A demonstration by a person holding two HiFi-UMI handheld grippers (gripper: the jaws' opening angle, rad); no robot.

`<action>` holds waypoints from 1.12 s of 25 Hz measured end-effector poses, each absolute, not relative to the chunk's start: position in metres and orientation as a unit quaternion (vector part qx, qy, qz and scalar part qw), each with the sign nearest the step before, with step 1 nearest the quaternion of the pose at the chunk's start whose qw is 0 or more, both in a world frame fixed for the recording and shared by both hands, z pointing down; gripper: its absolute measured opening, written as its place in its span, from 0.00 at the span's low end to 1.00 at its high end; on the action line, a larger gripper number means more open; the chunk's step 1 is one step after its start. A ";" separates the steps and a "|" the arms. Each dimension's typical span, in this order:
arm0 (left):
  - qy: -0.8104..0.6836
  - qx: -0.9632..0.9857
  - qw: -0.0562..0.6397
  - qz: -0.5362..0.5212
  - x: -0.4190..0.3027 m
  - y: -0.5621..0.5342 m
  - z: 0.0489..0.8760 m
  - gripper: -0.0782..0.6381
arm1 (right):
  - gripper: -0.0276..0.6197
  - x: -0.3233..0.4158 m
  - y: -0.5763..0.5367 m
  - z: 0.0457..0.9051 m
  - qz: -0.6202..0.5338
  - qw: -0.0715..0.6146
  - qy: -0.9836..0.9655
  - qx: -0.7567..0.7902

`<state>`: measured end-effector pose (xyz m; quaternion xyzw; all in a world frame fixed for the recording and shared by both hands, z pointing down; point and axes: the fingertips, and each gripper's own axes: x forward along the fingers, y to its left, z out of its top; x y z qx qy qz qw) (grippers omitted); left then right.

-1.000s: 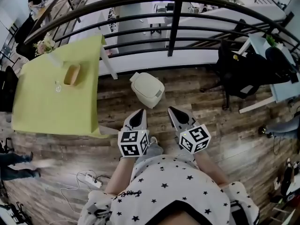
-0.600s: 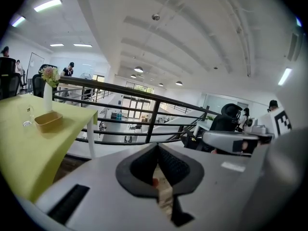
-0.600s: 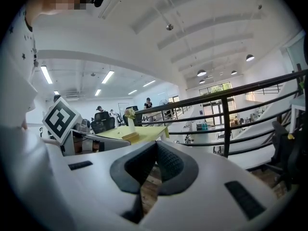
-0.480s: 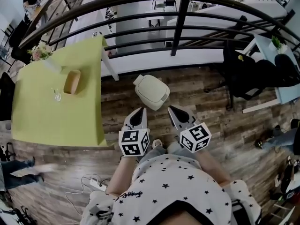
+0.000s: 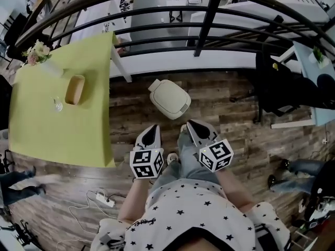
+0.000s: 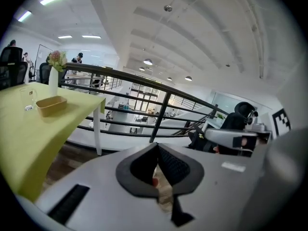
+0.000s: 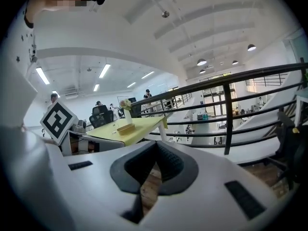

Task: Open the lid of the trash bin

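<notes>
The cream trash bin (image 5: 169,99) stands on the wooden floor near the railing, its lid down. In the head view my left gripper (image 5: 151,133) and right gripper (image 5: 196,129) are held side by side, short of the bin and apart from it, tips towards it. Both point level over the floor, so the bin does not show in either gripper view. The left gripper (image 6: 157,147) has its jaws shut, tips touching, nothing held. In its own view the right gripper (image 7: 155,146) is shut and empty too.
A yellow-green table (image 5: 47,129) fills the left, carrying a wooden bowl (image 5: 74,89), a glass (image 5: 56,105) and a flower vase (image 5: 36,53). A black railing (image 5: 207,25) runs behind the bin. A black chair (image 5: 282,85) stands right. A power strip (image 5: 102,199) lies on the floor.
The person has stepped forward, a leg now showing between the grippers. The bin sits closer to the gripper tips. Both grippers stay shut.
</notes>
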<state>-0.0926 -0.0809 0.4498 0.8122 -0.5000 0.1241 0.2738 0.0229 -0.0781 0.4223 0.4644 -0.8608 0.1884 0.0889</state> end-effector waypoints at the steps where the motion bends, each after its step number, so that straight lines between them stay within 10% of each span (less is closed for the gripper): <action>1: -0.504 0.808 0.278 0.126 -0.093 -0.085 0.454 0.12 | 0.04 0.025 -0.085 0.427 0.187 0.093 -0.862 0.461; 28: -0.534 0.747 0.351 0.186 -0.067 -0.171 0.603 0.12 | 0.03 0.067 -0.203 0.651 0.234 0.240 -0.846 0.415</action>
